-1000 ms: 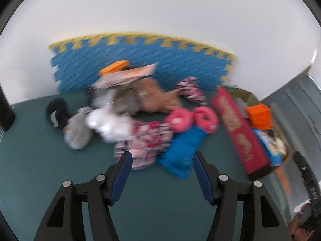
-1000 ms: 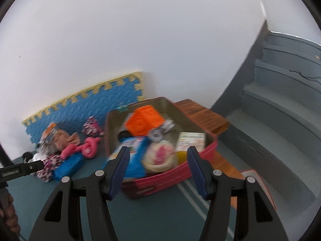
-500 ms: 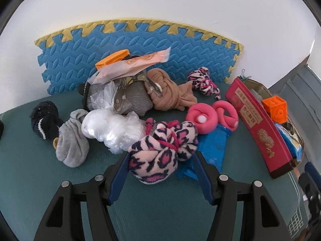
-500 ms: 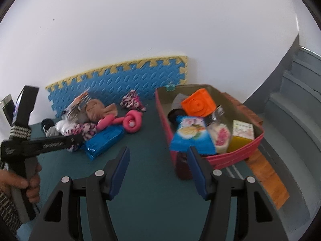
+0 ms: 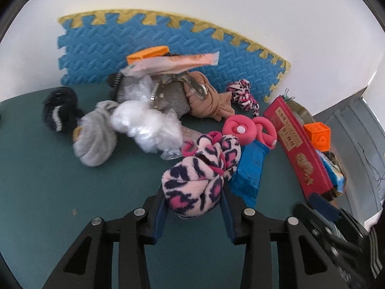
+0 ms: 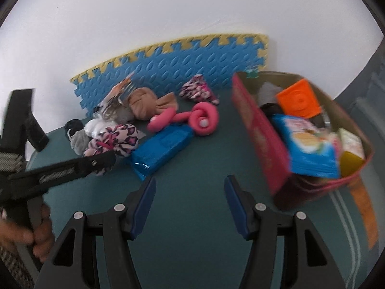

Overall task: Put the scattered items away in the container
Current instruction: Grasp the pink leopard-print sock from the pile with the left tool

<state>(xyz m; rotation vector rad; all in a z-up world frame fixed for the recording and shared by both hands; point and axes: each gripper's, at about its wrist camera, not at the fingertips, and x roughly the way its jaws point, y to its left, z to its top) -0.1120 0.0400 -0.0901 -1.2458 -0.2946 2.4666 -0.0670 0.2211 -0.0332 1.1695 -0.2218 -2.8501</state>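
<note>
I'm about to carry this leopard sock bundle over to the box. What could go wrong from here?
The left claw pinches only the near end of the leopard-print sock bundle, so it may slip out or unroll. The red box is already heaped, with a blue snack bag riding high, so the bundle could roll off.

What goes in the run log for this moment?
left gripper: shut on leopard-print bundle | right gripper: open, empty | red box: partly filled

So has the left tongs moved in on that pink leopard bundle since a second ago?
Yes. The left tongs advanced toward the blue foam mat; the leopard bundle now sits between its fingers.
</note>
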